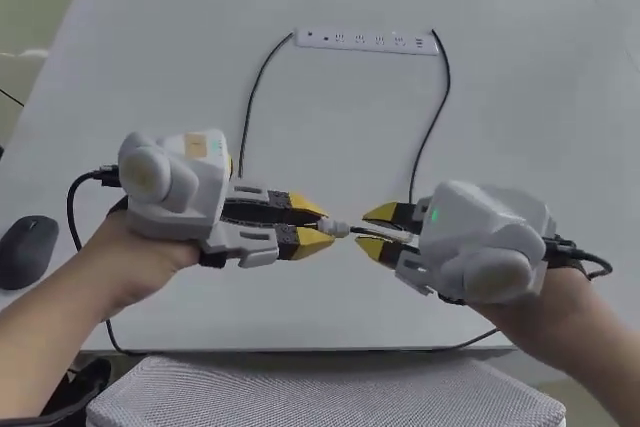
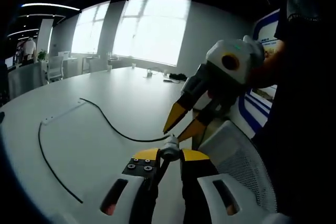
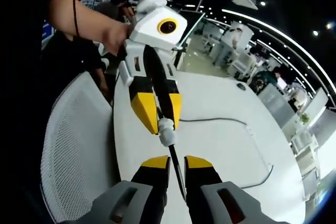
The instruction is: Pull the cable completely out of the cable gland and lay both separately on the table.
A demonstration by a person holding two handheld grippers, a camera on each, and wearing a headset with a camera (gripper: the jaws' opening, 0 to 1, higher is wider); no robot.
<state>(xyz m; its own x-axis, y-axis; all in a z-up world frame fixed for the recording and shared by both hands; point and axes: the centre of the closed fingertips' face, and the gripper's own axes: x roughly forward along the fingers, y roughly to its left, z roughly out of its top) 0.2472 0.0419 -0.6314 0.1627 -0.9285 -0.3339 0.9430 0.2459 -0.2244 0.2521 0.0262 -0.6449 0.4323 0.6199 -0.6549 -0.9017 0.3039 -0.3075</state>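
The person held both grippers up in front of them, above the near edge of the white counter (image 1: pixel 520 97), with the tips almost meeting. The left gripper (image 1: pixel 326 226) had its jaws closed on the small pale cable gland (image 1: pixel 338 228), which sat pinched between the yellow tips in the left gripper view. The thin black cable (image 3: pixel 177 171) ran out of the gland and straight between the jaws of the right gripper (image 1: pixel 365 231). Those jaws were drawn close around it, but a sliver of gap showed on either side in the right gripper view. I could not tell whether they truly gripped. To my eye the cable was not yet free of the gland, and neither piece rested on the counter.

To do the pull well, I judged that the right jaws needed a firm pinch on the cable close to the gland. Then would come a straight draw along the gland's axis, with the left hand steady and not twisting. Any sideways angle would likely bind the cable in the seal. The power strip (image 1: pixel 367 41) and the mouse (image 1: pixel 27 250) sat well apart from the grippers, which left room to set each piece down.
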